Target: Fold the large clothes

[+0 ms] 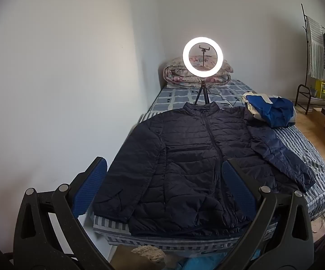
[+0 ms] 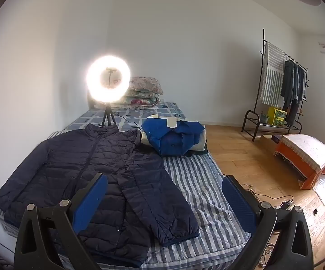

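The bed (image 2: 198, 180), covered in a blue-and-white striped sheet, is your reference landmark. The dark navy puffer jacket (image 1: 196, 162) lies spread flat, front up and zipped, across the near end of the bed, its collar pointing toward the far end. One sleeve (image 2: 160, 202) extends along the striped sheet toward the bed's right edge. A blue garment (image 2: 173, 137), already bundled, sits on the bed beyond the jacket, at the right edge and touching the jacket's shoulder. A folded floral quilt (image 1: 198, 74) is stacked at the far end of the bed. A lit ring light (image 1: 202, 55) on a tripod stands on the bed between the quilt and the jacket collar. Your left gripper (image 1: 163, 180) is held above the jacket's hem with its jaws spread wide and gripping nothing. Your right gripper (image 2: 163, 200) hovers above the extended sleeve, jaws likewise spread and empty.
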The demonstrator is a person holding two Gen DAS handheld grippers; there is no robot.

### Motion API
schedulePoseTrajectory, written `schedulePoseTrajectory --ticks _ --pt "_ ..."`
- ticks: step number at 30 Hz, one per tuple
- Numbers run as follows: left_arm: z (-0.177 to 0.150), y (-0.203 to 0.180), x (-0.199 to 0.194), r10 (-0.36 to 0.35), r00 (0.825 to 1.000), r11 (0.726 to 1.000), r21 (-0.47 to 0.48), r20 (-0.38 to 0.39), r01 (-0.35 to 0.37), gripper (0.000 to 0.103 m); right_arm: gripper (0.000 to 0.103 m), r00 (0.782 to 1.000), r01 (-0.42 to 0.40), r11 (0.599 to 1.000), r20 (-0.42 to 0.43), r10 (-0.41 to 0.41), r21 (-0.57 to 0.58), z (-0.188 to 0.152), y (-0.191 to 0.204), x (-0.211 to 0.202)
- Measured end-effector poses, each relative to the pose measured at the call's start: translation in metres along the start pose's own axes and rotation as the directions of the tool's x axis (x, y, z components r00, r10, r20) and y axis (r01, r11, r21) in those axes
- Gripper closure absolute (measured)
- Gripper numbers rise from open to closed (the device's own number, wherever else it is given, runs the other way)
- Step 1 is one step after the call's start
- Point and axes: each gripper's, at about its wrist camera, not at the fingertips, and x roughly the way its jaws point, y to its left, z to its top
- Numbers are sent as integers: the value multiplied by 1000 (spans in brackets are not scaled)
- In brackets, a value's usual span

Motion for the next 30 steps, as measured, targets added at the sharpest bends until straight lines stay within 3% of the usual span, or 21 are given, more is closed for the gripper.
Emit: schedulePoseTrajectory --ticks 10,12,30 --pt "7 16 -1 19 1000 999 -33 21 -18 0 0 1000 6 1000 8 -6 -6 -1 0 -1" --pt "7 1 -11 32 999 999 -24 32 -31 0 0 1000 3 1000 8 -3 -6 -1 0 -1" --pt "15 4 -14 42 998 999 -27 44 -40 0 0 1000 12 1000 11 -12 -13 -1 -1 -1"
